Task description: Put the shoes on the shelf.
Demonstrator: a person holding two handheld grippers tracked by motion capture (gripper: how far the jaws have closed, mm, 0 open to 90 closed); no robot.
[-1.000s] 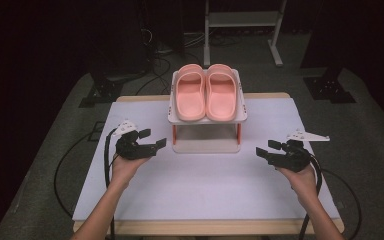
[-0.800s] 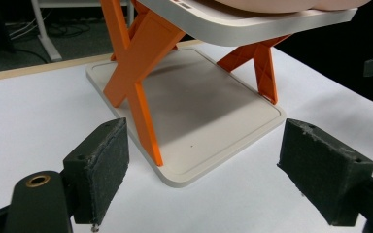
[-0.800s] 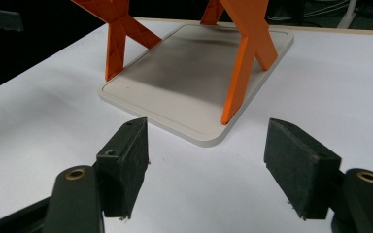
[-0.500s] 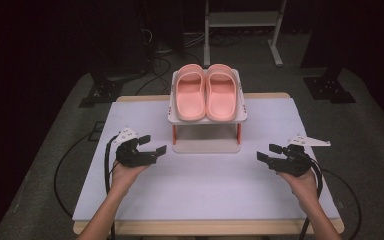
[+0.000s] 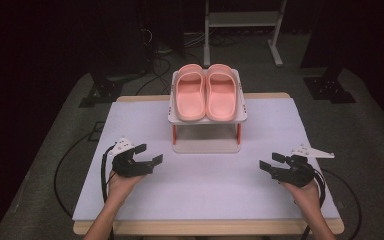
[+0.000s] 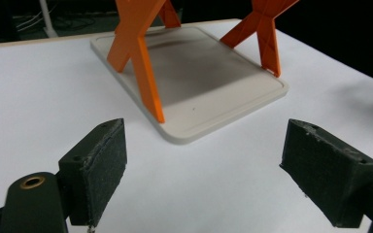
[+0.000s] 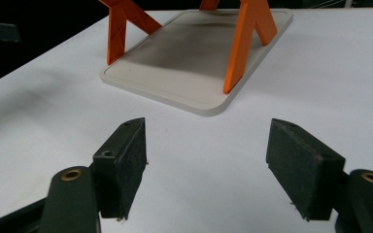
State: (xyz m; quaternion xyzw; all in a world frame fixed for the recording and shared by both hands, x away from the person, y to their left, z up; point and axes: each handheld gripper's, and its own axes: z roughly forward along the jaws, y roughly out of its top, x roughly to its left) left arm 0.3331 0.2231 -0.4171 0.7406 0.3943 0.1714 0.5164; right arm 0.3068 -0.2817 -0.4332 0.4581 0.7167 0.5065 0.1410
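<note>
A pair of pink slippers (image 5: 206, 91) lies side by side on the top shelf of a small white rack (image 5: 206, 146) with orange legs, at the back middle of the white table. My left gripper (image 5: 148, 155) hovers low over the table, left of the rack, jaws wide apart and empty. My right gripper (image 5: 269, 163) is held low at the right, also open with nothing in it. In the left gripper view the rack's base (image 6: 209, 82) and orange legs (image 6: 138, 53) lie ahead of the gripper (image 6: 204, 170). The right gripper view has my gripper (image 7: 206, 167) facing the base (image 7: 194, 53) too.
The white table cover (image 5: 205, 190) runs wide between and in front of both hands. Black cables trail from each gripper off the table's sides. A white metal stand (image 5: 240, 20) is on the dark floor behind the table.
Both hands have drifted toward the near edge of the table and sunk a little. Their jaws stay apart, and the rack and slippers have not moved.
</note>
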